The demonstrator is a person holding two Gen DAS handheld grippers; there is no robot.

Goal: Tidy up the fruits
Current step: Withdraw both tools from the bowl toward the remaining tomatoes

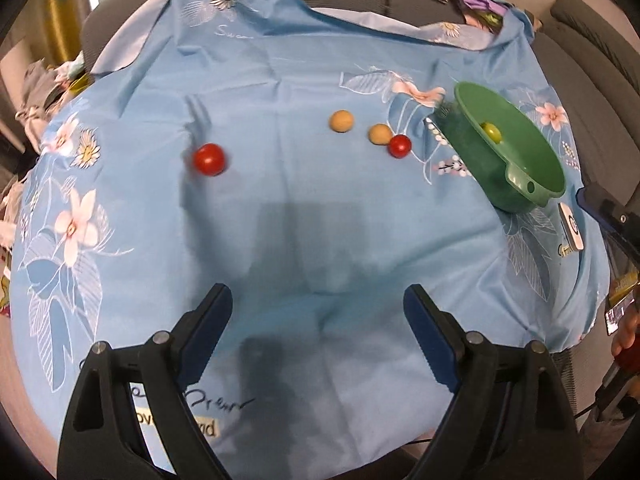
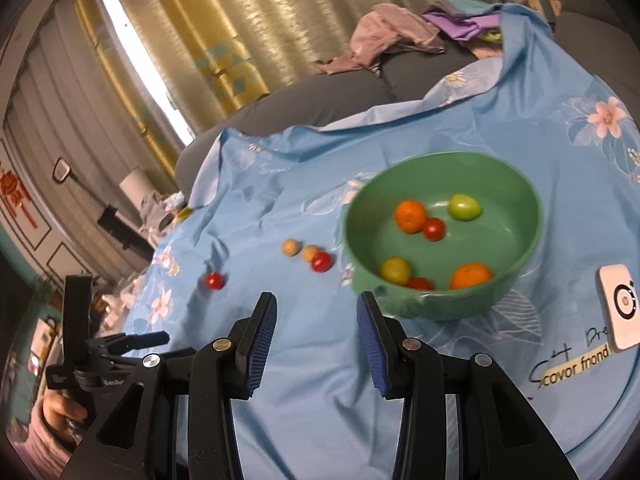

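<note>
A green bowl (image 2: 516,280) stands on the blue flowered cloth (image 1: 280,80); it holds two oranges, two red tomatoes and two green fruits. It also shows at the right of the left wrist view (image 1: 516,152). On the cloth lie a lone red tomato (image 1: 209,159), two tan fruits (image 1: 341,121) (image 1: 379,134) and a second red tomato (image 1: 400,146) touching the nearer tan one. My left gripper (image 1: 318,306) is open and empty, well short of the fruits. My right gripper (image 2: 316,312) is open and empty, in front of the bowl's left side.
A small white device (image 2: 620,306) lies on the cloth right of the bowl. Crumpled clothes (image 2: 384,44) sit on the grey sofa behind. The left gripper's handle and hand (image 2: 76,344) show at the lower left of the right wrist view.
</note>
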